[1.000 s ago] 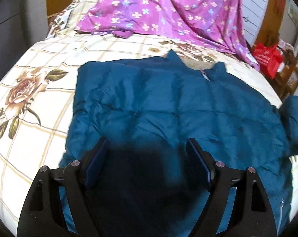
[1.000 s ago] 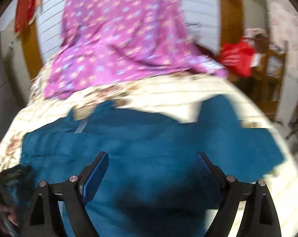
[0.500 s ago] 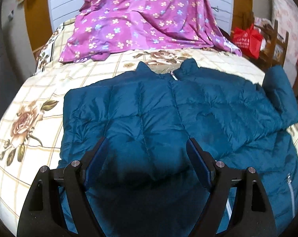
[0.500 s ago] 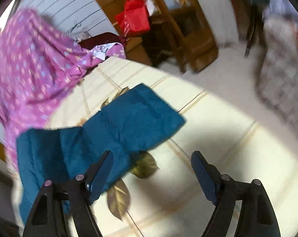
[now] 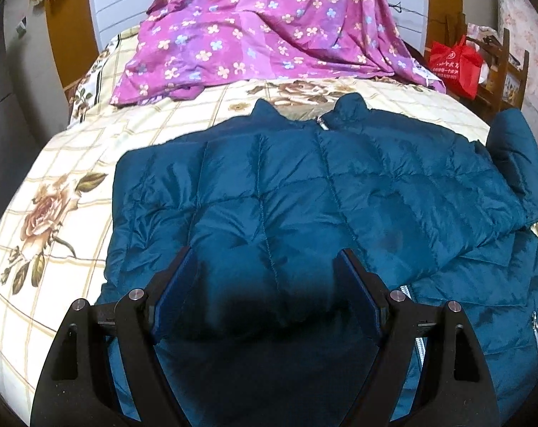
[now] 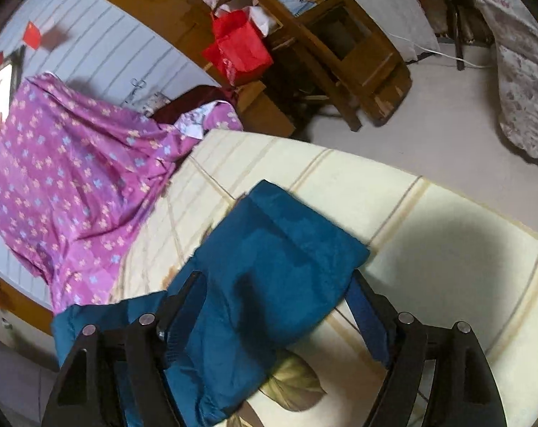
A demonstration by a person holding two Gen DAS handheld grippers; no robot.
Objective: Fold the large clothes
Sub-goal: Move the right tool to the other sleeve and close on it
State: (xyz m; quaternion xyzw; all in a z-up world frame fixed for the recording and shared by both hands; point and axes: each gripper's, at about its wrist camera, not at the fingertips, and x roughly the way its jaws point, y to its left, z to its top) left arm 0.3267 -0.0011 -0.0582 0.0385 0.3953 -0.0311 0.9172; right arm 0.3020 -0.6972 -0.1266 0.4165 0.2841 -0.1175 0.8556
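Across the bed [image 5: 73, 163] our puffy teal down jacket [image 5: 304, 192] lies soft, light and slippery. The right gripper [image 6: 274, 304], its fingers just narrowing but not yet pressing, straddles the sleeve [image 6: 269, 249] near the bed's right edge, where we should pinch; the left gripper [image 5: 267, 293] hovers wide, empty.

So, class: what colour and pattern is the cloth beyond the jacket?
Purple cloth with small flowers; clearest in the left wrist view.

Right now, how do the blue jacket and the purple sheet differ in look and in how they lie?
The jacket is plain teal, quilted and puffy; the sheet is thin purple cloth printed with small flowers. The jacket lies spread flat on the near part of the bed, collar away from the cameras, one sleeve stretched toward the bed's edge; the sheet hangs down from above and bunches on the far end. Both rest on the bed, apart.
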